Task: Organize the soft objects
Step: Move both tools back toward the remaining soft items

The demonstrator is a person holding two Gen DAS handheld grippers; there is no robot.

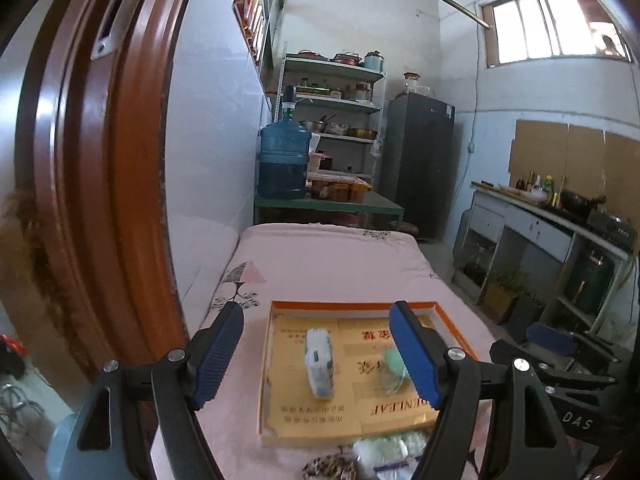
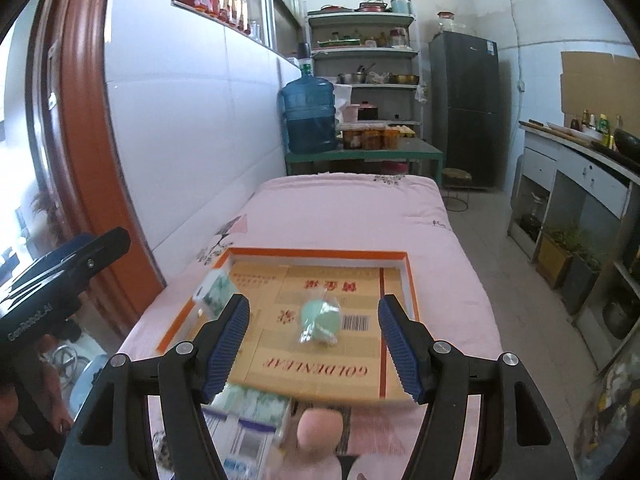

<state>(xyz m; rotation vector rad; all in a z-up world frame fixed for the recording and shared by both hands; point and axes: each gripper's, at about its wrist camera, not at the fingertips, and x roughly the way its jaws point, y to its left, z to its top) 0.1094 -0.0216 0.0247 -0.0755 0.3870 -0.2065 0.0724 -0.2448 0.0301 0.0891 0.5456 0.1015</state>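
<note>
A shallow cardboard tray with an orange rim point(image 1: 352, 305) point(image 2: 320, 256) lies on the pink bedcover. In it lie a white-green tissue pack point(image 1: 319, 362) point(image 2: 213, 289) and a pale green ball in clear wrap point(image 1: 394, 364) point(image 2: 321, 317). In front of the tray lie another tissue pack point(image 2: 252, 420) point(image 1: 386, 450), a pink soft object point(image 2: 320, 430) and a brown spotted soft object point(image 1: 330, 469). My left gripper point(image 1: 316, 358) is open and empty above the tray's near side. My right gripper point(image 2: 314, 346) is open and empty above the tray's front edge.
The pink bed point(image 2: 352, 208) runs along a white tiled wall, with a brown door frame point(image 1: 92, 200) at left. A green table with a blue water jug point(image 2: 308, 116) stands beyond it. A counter point(image 2: 580, 160) is at right.
</note>
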